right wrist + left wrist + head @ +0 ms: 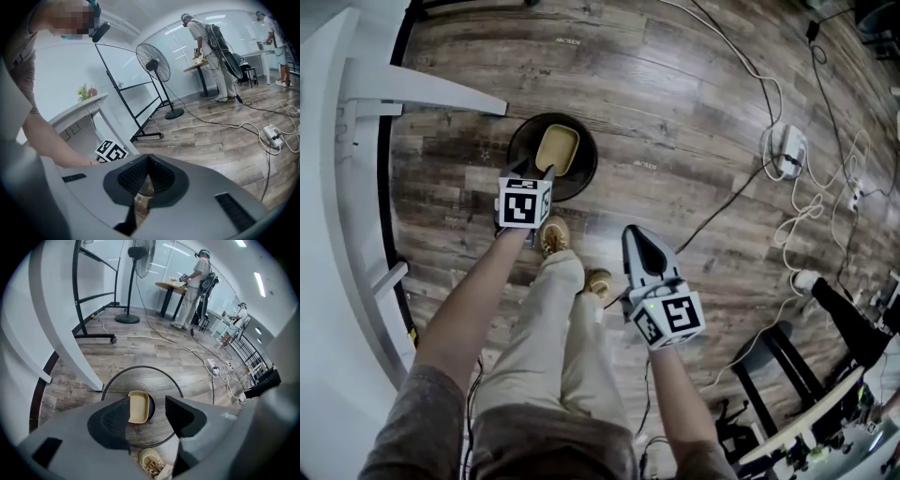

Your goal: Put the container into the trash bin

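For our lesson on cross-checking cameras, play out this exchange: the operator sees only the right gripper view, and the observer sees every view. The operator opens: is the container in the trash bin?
Observer: Yes. The container lies inside the trash bin, hollow side up.
Operator: And what about the left side?
Observer: The left hand-held gripper hangs above the bin, jaws apart and empty.
Operator: Where does the bin stand?
Observer: On the wood floor, just beyond the person's shoe.
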Available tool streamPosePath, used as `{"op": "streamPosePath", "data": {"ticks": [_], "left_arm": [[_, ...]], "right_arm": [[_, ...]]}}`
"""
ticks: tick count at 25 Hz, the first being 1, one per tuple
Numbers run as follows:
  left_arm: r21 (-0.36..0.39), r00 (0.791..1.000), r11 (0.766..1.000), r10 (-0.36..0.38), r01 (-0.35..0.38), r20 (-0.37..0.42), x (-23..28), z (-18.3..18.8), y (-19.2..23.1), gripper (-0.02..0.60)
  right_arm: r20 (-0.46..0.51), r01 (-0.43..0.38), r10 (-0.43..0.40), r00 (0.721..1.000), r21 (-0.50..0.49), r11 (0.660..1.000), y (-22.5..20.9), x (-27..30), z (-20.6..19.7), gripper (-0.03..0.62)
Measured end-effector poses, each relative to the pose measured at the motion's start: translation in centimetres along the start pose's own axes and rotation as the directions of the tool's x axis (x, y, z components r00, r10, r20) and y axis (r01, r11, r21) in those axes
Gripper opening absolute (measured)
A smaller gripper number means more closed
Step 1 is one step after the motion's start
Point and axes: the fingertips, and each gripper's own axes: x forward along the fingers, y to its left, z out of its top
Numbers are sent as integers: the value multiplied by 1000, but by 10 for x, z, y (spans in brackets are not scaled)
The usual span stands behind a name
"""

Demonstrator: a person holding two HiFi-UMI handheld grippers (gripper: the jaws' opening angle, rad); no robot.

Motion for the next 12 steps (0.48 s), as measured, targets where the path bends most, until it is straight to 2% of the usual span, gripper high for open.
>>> {"op": "streamPosePath", "data": {"ticks": [4,9,12], "left_arm": [[-22,999,1000,-20,21,41,-51,16,-19,221],[49,990,997,-65,59,125,-123,41,-48,224],[59,981,995,-92,83,172,-174,59,-65,227]], "right_arm": [[16,-14,15,1000,-12,1000,20,-15,26,2],[55,-33,35,998,-42,999,51,-38,62,2],[84,-34,39,996,-58,998,67,-56,88,1]]}}
